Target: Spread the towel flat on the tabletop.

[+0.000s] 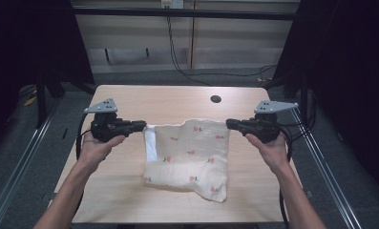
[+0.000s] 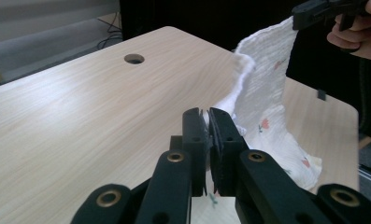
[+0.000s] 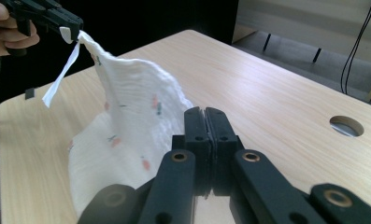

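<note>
A cream cloth (image 1: 189, 152) printed with small red flowers is stretched between my two grippers, and its lower part rests on the wooden table (image 1: 130, 100). My left gripper (image 1: 145, 126) is shut on the cloth's upper left corner, where a white folded edge hangs down. My right gripper (image 1: 227, 124) is shut on the upper right corner. In the left gripper view the black jaws (image 2: 206, 114) pinch white fabric, and the cloth (image 2: 267, 70) rises toward the right gripper (image 2: 299, 21). The right gripper view has the jaws (image 3: 204, 112) closed at the edge of the cloth (image 3: 131, 107), with the left gripper (image 3: 70, 27) at the far corner.
A round cable hole (image 1: 215, 99) sits near the table's far edge. Metal rails (image 1: 321, 162) run along both sides of the table. Black cables (image 1: 177, 57) trail over the floor behind it, and dark curtains stand to the left and right.
</note>
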The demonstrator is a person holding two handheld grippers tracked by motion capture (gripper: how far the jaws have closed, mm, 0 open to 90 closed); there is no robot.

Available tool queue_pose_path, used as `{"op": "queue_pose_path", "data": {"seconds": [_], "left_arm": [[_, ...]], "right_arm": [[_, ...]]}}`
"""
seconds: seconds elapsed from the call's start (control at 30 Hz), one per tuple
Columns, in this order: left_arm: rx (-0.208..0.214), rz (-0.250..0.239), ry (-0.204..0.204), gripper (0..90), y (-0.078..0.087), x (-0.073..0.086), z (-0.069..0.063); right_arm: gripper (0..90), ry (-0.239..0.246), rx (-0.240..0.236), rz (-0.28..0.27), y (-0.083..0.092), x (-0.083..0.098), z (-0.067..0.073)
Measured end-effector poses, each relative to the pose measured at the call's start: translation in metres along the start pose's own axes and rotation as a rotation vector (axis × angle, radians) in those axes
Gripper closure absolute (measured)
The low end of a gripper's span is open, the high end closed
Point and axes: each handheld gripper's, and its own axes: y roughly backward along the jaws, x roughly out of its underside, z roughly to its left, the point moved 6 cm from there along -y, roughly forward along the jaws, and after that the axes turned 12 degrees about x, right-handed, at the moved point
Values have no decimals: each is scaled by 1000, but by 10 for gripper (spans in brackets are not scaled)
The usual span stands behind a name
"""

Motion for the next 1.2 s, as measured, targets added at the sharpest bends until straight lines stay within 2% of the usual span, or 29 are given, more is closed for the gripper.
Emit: {"op": "queue_pose_path", "data": {"seconds": [0.1,0.3,0.57,0.63,0.67,0.77,0.87,0.97,1.1,1.2], "left_arm": [[1,20,17,863,-7,7,7],[-1,32,86,863,-14,25,25],[-16,16,135,863,-9,35,39],[4,6,155,863,-9,39,42],[-7,9,158,863,-11,42,45],[-25,42,173,862,-18,54,54],[-21,29,196,862,-26,59,63],[-40,49,211,862,-39,65,77],[-53,60,229,860,-50,67,92],[-74,45,241,844,-54,64,99]], "right_arm": [[888,-4,4,19,-11,4,-5],[887,-26,7,52,-29,14,-14],[887,-62,23,71,-60,23,-30],[887,-66,32,78,-67,25,-32],[887,-72,33,79,-69,26,-33],[887,-79,38,94,-75,32,-35],[887,-75,50,119,-80,38,-39],[886,-86,72,133,-85,43,-44],[885,-103,92,153,-93,49,-52],[864,-118,105,170,-101,51,-58]]}}
